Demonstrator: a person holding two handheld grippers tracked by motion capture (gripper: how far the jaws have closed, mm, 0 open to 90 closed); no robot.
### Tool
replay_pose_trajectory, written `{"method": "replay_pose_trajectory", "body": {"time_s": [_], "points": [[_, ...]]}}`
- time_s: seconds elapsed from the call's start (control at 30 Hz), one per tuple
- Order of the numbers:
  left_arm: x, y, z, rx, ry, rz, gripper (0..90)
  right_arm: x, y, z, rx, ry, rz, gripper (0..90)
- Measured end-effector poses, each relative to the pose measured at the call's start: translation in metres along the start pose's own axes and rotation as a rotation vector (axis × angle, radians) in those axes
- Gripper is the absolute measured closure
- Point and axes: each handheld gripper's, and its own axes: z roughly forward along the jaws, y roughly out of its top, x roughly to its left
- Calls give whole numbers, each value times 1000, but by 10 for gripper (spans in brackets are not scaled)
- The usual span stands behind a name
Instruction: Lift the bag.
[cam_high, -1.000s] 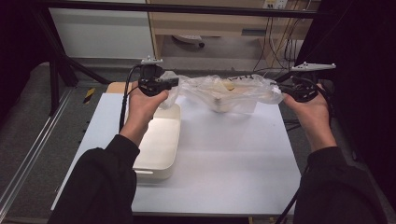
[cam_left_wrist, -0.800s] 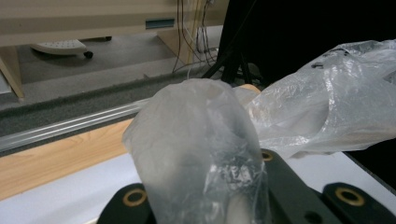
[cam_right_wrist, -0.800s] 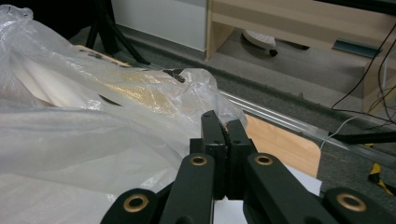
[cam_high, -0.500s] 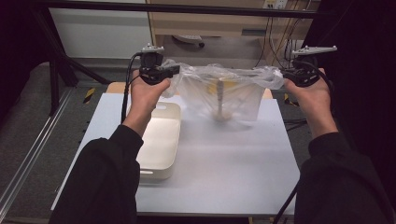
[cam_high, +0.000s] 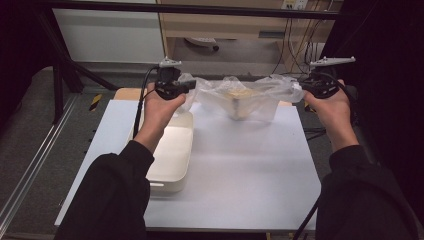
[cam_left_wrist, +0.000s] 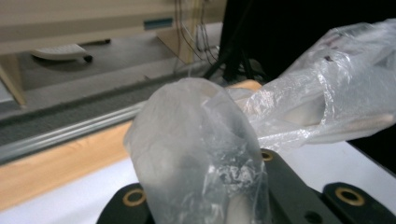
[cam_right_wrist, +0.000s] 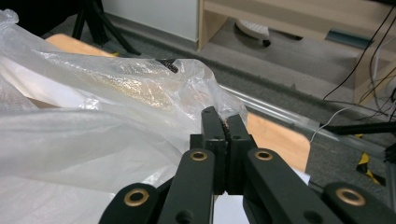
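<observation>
Between the black left gripper (cam_high: 187, 86) and the black right gripper (cam_high: 300, 89) hangs a clear, colourless plastic bag (cam_high: 245, 95) with a pale tan content showing through. Just below the left gripper sits a cream-white tray (cam_high: 172, 160) on the plain white table (cam_high: 250, 175). Both sleeves are black.

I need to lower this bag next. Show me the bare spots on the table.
The widest bare patch of the white table lies between the white tray on its left and the right edge, below the hanging plastic bag. The far edge is crowded: the bag is stretched there between the left gripper and right gripper.
</observation>
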Motion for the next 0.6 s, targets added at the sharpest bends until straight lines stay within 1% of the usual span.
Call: {"method": "replay_pose_trajectory", "body": {"time_s": [0.07, 0.2, 0.3, 0.37, 0.43, 0.6], "points": [[-5, -10, -4, 18, -14, 4, 900, 3, -9, -1, 10, 20, 0, 900], [-17, -33, -15, 59, -52, 28, 900, 11, -27, -9, 12, 51, -5, 900], [-27, -53, -21, 84, -88, 32, 900, 18, -44, -14, 22, 70, -4, 900], [-33, -65, -24, 95, -101, 31, 900, 22, -57, -16, 30, 81, 0, 900], [-41, -75, -26, 102, -130, 30, 900, 26, -70, -18, 41, 84, -5, 900], [-60, -101, -27, 141, -165, 55, 900, 32, -99, -23, 54, 94, 17, 900]]}}
